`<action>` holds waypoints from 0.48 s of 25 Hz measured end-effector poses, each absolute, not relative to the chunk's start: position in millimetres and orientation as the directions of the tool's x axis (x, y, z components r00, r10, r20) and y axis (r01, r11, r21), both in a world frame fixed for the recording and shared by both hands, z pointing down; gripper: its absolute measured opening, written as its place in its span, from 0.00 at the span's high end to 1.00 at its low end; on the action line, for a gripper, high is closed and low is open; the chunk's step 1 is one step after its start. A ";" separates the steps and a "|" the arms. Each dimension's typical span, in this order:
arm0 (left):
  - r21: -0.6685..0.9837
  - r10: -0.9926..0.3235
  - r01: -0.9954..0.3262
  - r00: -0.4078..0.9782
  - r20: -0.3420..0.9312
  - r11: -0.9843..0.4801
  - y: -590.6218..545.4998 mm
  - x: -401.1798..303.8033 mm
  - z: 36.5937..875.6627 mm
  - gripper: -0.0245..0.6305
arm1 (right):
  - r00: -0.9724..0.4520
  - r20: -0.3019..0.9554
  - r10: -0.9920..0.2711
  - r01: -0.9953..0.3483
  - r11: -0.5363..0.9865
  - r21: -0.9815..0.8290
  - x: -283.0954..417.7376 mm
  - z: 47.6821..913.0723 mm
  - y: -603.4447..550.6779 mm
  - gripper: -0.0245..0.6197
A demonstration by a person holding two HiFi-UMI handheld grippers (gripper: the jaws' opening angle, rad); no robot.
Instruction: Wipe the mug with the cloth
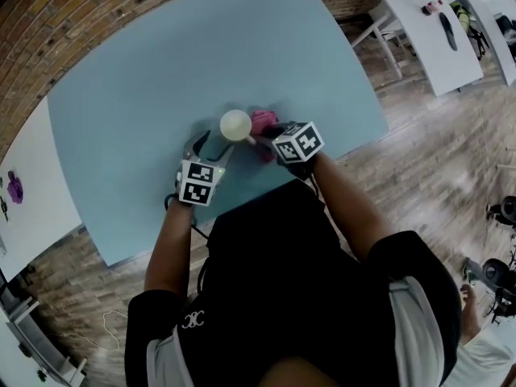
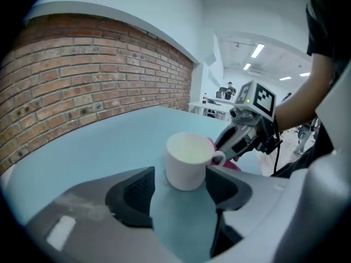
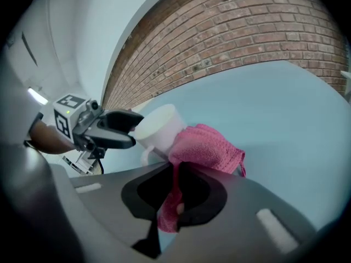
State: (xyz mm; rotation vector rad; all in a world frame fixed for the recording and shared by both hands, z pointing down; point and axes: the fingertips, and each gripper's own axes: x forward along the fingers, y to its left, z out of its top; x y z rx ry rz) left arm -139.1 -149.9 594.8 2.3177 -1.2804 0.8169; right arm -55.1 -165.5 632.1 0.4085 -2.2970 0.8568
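Mug stands upright on the table, at its near middle, close to your edge. Cloth sits just right of the mug, touching its side. Your left gripper is near-left of the mug, which stands just ahead of its jaw tips and untouched by them. Your right gripper is to the mug's right, with the cloth caught between its jaws and bunched out ahead against the mug. A second table is far right and a third table at left.

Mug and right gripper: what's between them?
The cloth, pinched in the right gripper and bunched up against the mug. Right gripper view shows it best.
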 end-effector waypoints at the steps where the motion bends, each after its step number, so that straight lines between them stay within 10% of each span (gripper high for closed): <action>1: 0.036 -0.627 -0.837 0.437 0.646 -0.546 -158.1 -143.2 592.8 0.47 | -0.743 0.666 -0.066 -0.486 0.736 -0.470 -54.7 631.9 -166.0 0.91; 5: 0.023 -0.472 -0.687 0.522 0.711 -0.726 -173.5 -136.7 604.6 0.21 | -0.739 0.670 -0.077 -0.499 0.730 -0.466 -53.8 628.5 -167.1 0.91; 12: 0.028 -0.260 -0.448 0.567 0.782 -0.893 -175.4 -115.7 623.4 0.21 | -0.722 0.686 -0.091 -0.518 0.728 -0.449 -46.7 624.1 -168.4 0.91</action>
